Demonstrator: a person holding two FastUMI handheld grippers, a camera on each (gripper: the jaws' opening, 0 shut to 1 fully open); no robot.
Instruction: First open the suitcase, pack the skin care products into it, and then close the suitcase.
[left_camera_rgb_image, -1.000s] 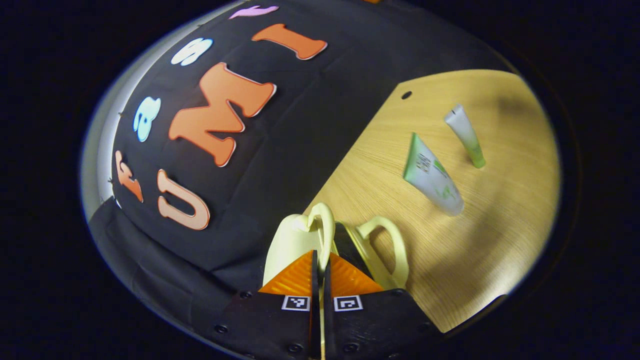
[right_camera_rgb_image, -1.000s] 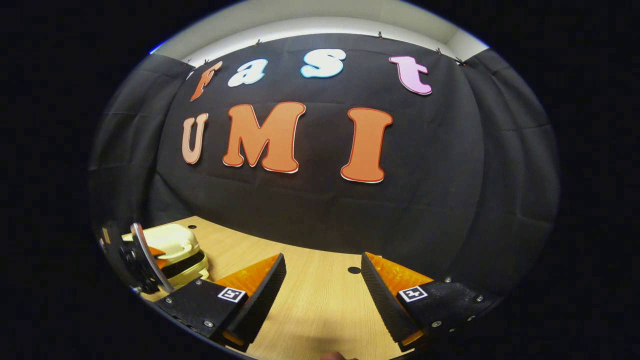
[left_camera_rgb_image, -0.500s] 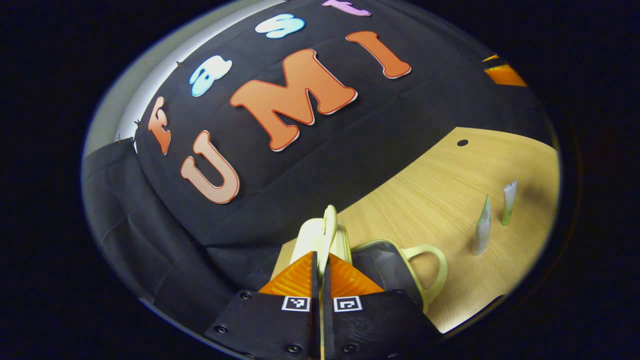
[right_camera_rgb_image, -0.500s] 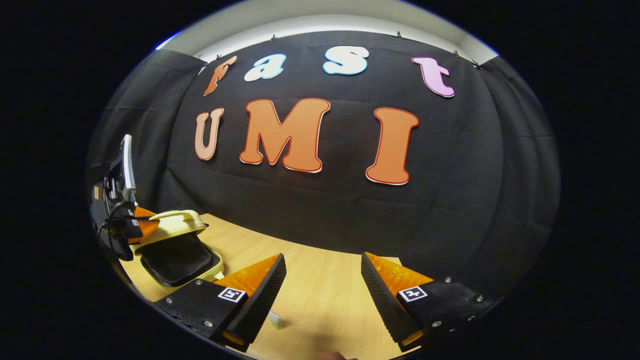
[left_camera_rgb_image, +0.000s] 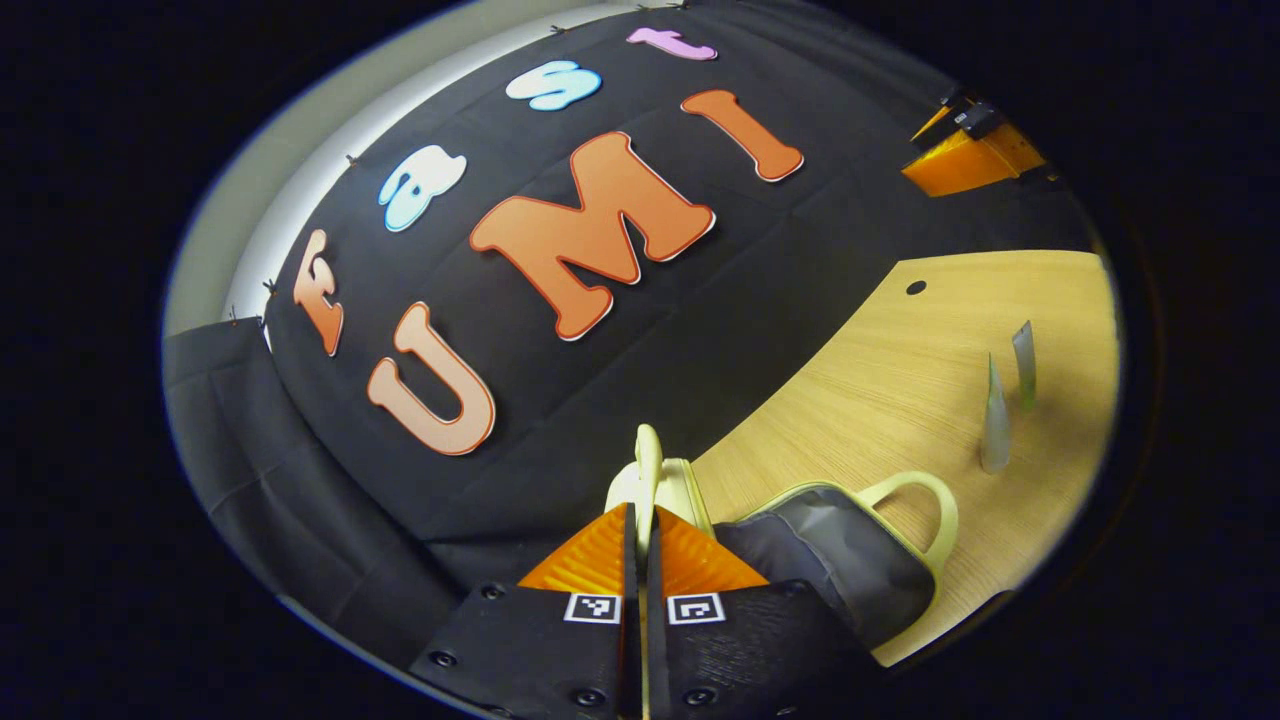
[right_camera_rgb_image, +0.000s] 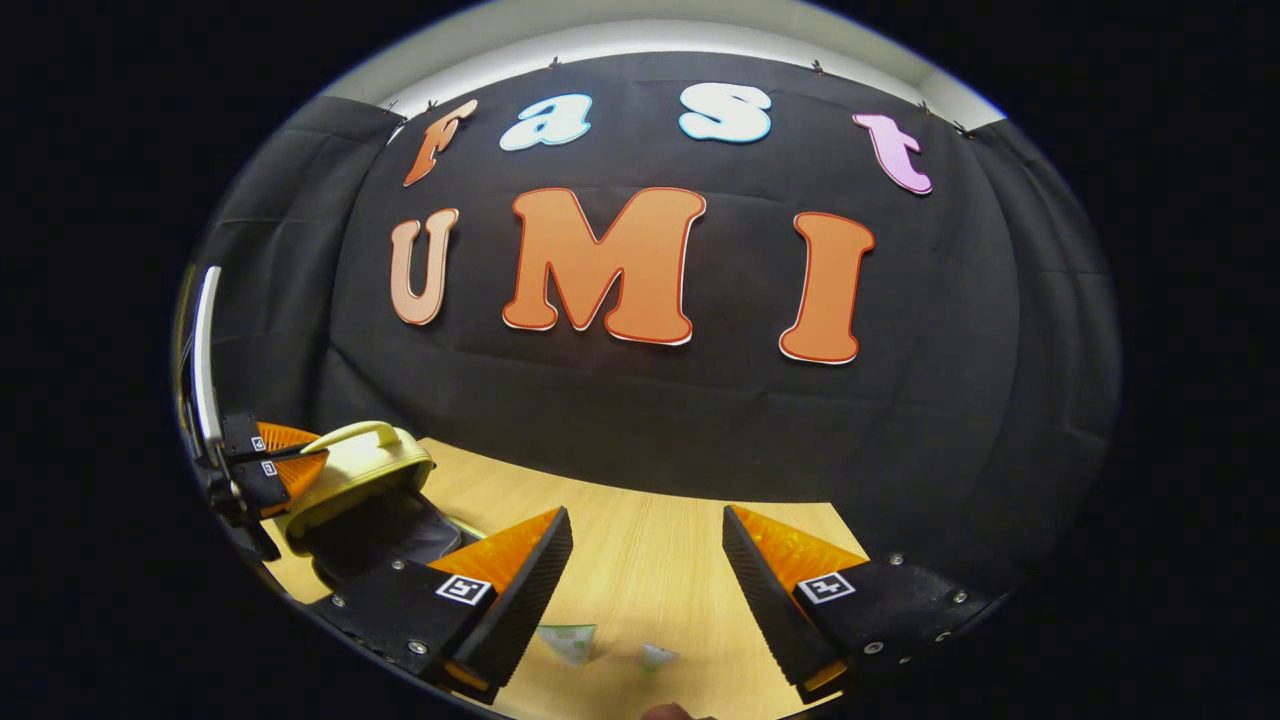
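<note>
While my left gripper is closed on the pale yellow handle of the suitcase lid, both fingers pinching it edge-on, I hold the lid raised so the dark-lined base lies exposed for loading. The base rests flat on the wooden table, its own handle projecting toward the products. My right gripper hangs above the table with its jaws spread wide and nothing between them, ready, I judge, for the first pick. Just beyond its fingers, two skin care tubes lie near each other on the bare wood, well apart from the suitcase; in the left gripper view they sit past the base handle. Nothing is packed yet.
</note>
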